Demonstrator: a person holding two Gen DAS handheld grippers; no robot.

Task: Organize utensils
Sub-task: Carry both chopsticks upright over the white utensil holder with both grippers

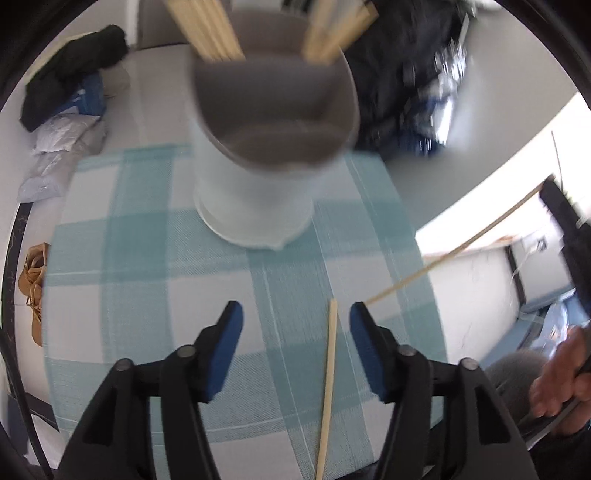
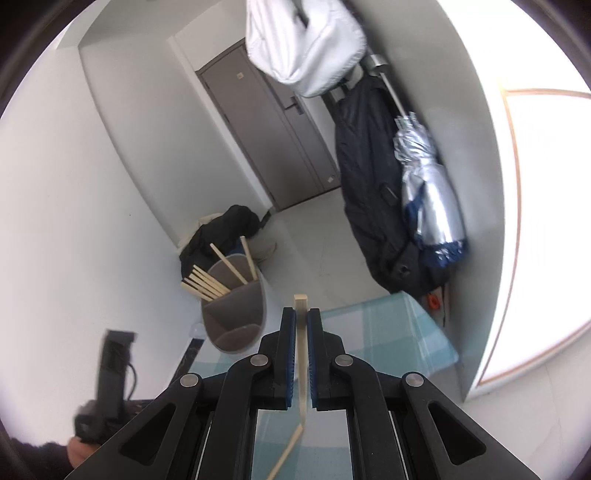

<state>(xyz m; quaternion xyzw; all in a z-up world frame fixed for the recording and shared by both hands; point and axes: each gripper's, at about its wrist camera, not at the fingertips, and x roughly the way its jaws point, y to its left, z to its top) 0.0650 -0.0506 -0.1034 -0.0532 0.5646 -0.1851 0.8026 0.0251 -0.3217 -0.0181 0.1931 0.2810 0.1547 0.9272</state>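
Already most of the sorting looks done: 2 bundles of chopsticks (image 1: pixel 207 29) stand in the back compartments of the grey utensil holder (image 1: pixel 273 122), which sits on the blue-checked placemat (image 1: pixel 147 258). The holder's front compartment looks empty, though blur hides its floor.

2 chopsticks appear to remain outside the holder. 1 loose chopstick (image 1: pixel 328 387) lies flat on the placemat, near the holder. The left gripper (image 1: pixel 295 317) hangs over it with its jaws apart, and the stick runs between them, closer to the right-hand pad; neither pad presses on it, so it is not yet picked up.

The other chopstick (image 2: pixel 301 354) is clamped in the right gripper (image 2: pixel 302 314), whose jaws are closed on it, with a short end sticking out past the fingertips and the long end trailing back below. In the left wrist view this stick (image 1: pixel 454 254) shows as a thin slanted line off to the right, held in the air well apart from the holder.

By my judgement the task is near its end: the held stick must go into the holder, then the one on the placemat must be gripped, lifted and dropped in too.
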